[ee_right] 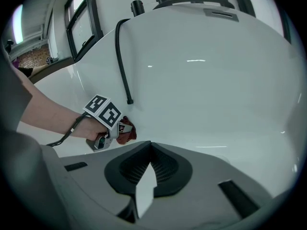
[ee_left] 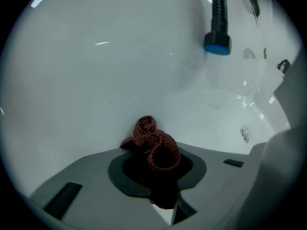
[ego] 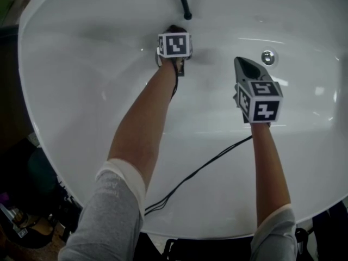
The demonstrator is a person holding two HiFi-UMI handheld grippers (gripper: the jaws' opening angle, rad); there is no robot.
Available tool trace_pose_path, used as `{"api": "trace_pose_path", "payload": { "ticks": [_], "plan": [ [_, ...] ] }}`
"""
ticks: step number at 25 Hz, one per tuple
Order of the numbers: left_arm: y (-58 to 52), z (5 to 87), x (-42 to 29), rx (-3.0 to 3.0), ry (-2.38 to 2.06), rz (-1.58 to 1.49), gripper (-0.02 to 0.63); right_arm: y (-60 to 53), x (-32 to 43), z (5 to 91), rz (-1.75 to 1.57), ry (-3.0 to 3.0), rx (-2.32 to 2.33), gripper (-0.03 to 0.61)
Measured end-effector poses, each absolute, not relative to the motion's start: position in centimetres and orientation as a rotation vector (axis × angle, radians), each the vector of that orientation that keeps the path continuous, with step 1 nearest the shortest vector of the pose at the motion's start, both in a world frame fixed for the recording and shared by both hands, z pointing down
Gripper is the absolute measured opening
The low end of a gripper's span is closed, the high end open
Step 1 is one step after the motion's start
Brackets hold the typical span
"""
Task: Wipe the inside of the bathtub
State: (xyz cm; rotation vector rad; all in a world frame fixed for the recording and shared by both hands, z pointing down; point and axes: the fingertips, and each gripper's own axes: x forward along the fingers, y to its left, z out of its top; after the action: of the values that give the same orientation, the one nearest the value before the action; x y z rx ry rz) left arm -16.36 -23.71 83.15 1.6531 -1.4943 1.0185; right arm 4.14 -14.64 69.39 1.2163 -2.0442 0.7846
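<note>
The dark red cloth (ee_left: 154, 145) sits bunched between the jaws of the left gripper (ego: 175, 32), which are clenched on it, and its crumpled end sticks out past their tips against the white inner wall of the bathtub (ego: 81, 91). Beyond those jaws and off to their right, a black hose (ee_left: 218, 18) with a blue end hangs down the tub wall. The right gripper (ee_right: 151, 145) hovers over the tub floor, its jaws pressed together at the tips with nothing in them. Ahead of those jaws and to their left is the left gripper with the cloth; a round metal drain (ego: 267, 57) lies just beside them.
</note>
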Motion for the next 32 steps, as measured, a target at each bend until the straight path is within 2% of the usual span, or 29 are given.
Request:
{"api": "trace_pose_path", "payload": {
  "ticks": [14,23,32],
  "plan": [
    [-25.2,72.7,-16.1,1.737,-1.419,0.759,0.086,-16.2,2.1,61.7,0.724,-2.141,1.248,0.006],
    [-27.5,63.5,-16.2,1.84,-1.476,0.729,0.084,-14.3,1.3,56.7,0.683,-2.179,1.233,0.006],
    [-29.7,53.3,-17.4,1.851,-1.541,0.689,0.084,-13.2,0.9,48.1,0.644,-2.219,1.238,0.006]
  ]
}}
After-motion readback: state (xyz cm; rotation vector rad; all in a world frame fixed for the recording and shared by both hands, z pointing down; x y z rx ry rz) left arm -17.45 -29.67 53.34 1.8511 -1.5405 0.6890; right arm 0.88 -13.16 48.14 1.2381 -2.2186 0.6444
